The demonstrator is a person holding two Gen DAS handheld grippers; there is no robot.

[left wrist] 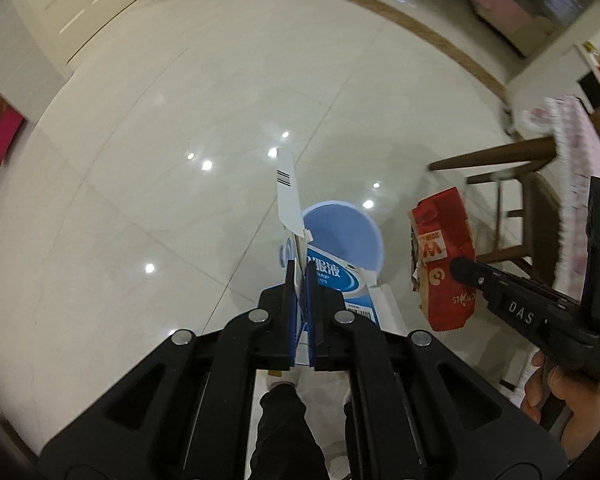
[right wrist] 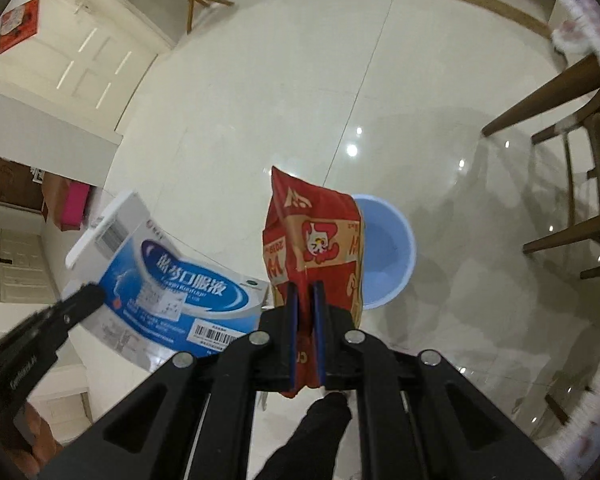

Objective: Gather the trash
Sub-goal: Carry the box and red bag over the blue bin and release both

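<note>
My left gripper (left wrist: 300, 270) is shut on the flap of a blue and white carton (left wrist: 332, 276), which hangs over a light blue bin (left wrist: 346, 236) on the floor. From the right wrist the same carton (right wrist: 172, 276) shows at the left, with the left gripper's black tip (right wrist: 82, 298) on its edge. My right gripper (right wrist: 306, 290) is shut on a red and tan snack bag (right wrist: 314, 236) held above the blue bin (right wrist: 388, 248). In the left wrist view that bag (left wrist: 444, 256) hangs at the right, with the right gripper (left wrist: 466, 270) shut on it.
A wooden chair (right wrist: 572, 216) and a table with a fringed pink cloth (left wrist: 576, 160) stand to the right. White cabinet doors (right wrist: 84, 60) and a pink box (right wrist: 74, 206) lie to the left. The glossy tile floor (left wrist: 180, 140) spreads around the bin. A person's dark trouser leg (left wrist: 284, 420) shows below.
</note>
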